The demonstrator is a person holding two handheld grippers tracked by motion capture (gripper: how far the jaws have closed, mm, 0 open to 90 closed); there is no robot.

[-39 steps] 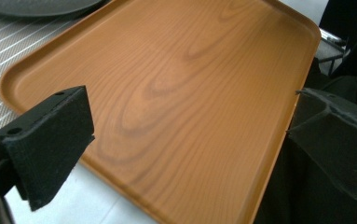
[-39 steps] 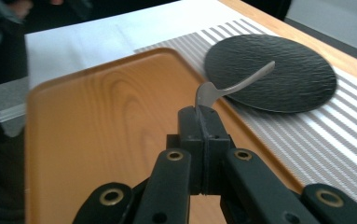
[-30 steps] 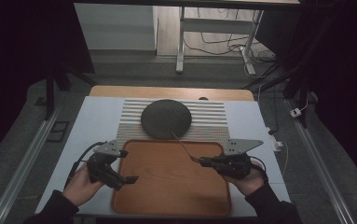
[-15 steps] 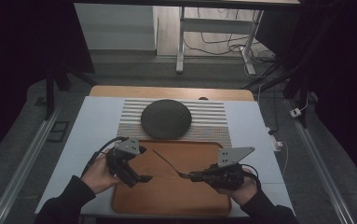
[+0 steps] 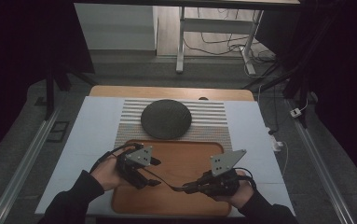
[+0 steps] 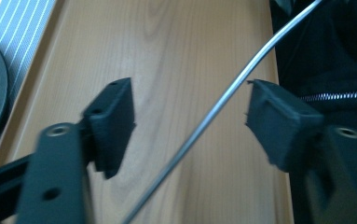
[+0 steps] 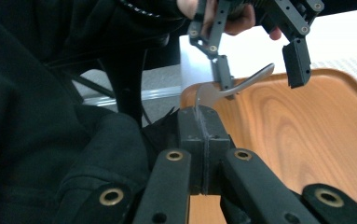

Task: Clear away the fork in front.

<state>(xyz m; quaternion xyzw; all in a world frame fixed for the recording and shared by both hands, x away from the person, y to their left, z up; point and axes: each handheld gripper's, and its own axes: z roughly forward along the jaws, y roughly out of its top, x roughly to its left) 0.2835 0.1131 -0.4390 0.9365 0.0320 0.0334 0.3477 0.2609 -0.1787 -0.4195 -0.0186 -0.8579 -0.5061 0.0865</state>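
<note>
Low in the frame's centre, the right gripper is clamping a metal utensil while the left gripper, jaws just closing but untouching, needs to pinch its free end.

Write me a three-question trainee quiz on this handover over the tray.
1. True or false: the right gripper is shut on the metal utensil.
2. Do the left gripper pads press on the utensil's handle? A) yes B) no, it passes between them untouched
3. Fill in: the dark round plate lies on the ______ mat, beyond the wooden tray.

Key: 1 true. 2 B; the jaws have just been closing around the handle. 3 striped.
</note>
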